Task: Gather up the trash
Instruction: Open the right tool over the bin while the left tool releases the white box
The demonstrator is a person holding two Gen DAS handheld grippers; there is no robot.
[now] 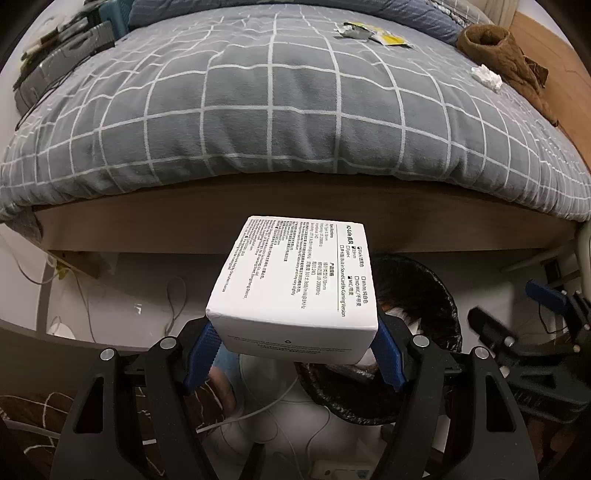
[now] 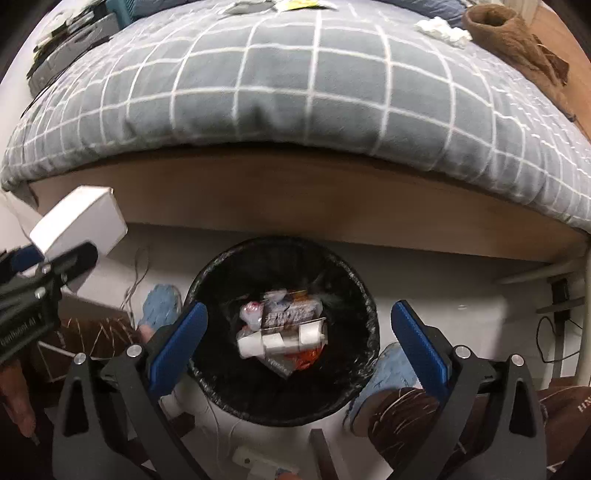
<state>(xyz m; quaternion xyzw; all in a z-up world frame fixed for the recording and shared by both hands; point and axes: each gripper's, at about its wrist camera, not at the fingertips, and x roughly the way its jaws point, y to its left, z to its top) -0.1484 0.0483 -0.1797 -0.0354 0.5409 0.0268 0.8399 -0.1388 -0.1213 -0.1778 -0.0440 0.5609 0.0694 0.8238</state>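
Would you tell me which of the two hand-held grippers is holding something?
The left hand-held gripper, clamped on the white box; the right hand-held gripper is open and empty.

I see a white box (image 1: 291, 280) printed with black text, pinched by blue ribbed pads (image 1: 202, 350) on black arms. My right gripper (image 2: 299, 343) has the same blue pads on dark grey arms. The duvet (image 1: 280, 110) is grey with a white grid. The bed board (image 2: 295, 195) is light brown wood. The bin (image 2: 369, 332) is black with a glossy black liner; its trash (image 2: 284, 332) is white, red and orange. On the duvet lie yellow-and-white wrappers (image 1: 373, 33), a white tissue (image 1: 487, 77) and a brown garment (image 1: 498, 55). Slippers (image 2: 160, 306) are pale blue.
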